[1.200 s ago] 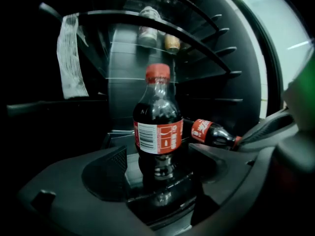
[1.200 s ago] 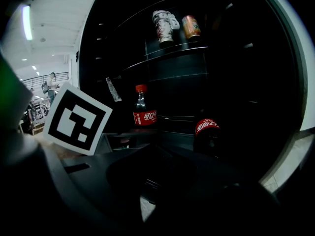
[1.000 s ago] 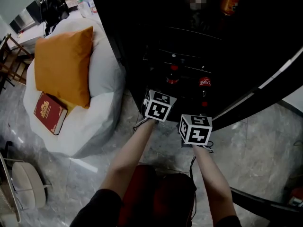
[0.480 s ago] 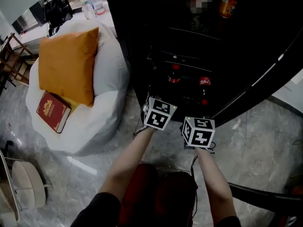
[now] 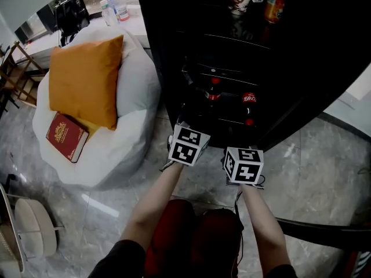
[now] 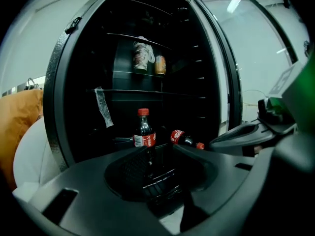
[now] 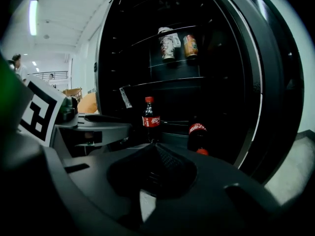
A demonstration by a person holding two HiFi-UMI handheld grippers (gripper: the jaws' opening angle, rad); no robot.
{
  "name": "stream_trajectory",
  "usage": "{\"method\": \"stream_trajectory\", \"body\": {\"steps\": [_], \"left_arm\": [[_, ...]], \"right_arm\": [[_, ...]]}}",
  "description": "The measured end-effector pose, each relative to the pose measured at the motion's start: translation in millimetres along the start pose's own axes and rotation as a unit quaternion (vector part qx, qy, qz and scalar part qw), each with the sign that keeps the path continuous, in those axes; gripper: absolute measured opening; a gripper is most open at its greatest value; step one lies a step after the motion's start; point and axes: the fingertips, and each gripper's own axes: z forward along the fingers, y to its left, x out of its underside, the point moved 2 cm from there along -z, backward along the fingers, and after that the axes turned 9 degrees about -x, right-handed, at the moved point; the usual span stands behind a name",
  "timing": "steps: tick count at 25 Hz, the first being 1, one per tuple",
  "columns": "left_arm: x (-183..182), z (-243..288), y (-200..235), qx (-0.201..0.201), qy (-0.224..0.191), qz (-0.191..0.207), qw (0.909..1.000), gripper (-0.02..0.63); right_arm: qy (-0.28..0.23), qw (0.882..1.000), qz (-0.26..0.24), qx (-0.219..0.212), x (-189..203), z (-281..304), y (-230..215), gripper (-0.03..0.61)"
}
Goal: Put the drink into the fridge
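Apparently the drink (image 6: 144, 134), a cola bottle with a red cap, is already placed in the fridge (image 6: 58, 82). It is seen upright, low inside, well apart from both tongs. Just beside it a second cola bottle (image 6: 183, 138) is laid on its side, and this is judged to be the main risk: it could be rolled out of the fridge if it is bumped, or if the glass door (image 6: 256, 58) is swung hard. The upright drink could also be tipped by a careless touch. Higher up a pale can (image 6: 141, 56) and an orange can (image 6: 160, 65) are kept. The door is found open, so cold is lost until it is shut. The left gripper (image 6: 157, 151) is held half parted with nothing between its jaws, which have just been closing. The right gripper (image 7: 156, 149) is clenched on nothing.
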Motion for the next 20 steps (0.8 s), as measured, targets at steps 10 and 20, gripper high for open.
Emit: {"method": "stream_trajectory", "body": {"steps": [10,20], "left_arm": [[-4,-38,-5,0.009,-0.015,0.005,0.9998,0.011],[-7,-83,-7,0.013,-0.017,0.005,0.9998,0.011]], "right_arm": [[-0.024,1.0,0.006,-0.011,-8,-26,15,0.017],[-0.053,0.998,0.001,-0.023,-16,-62,35,0.017]]}}
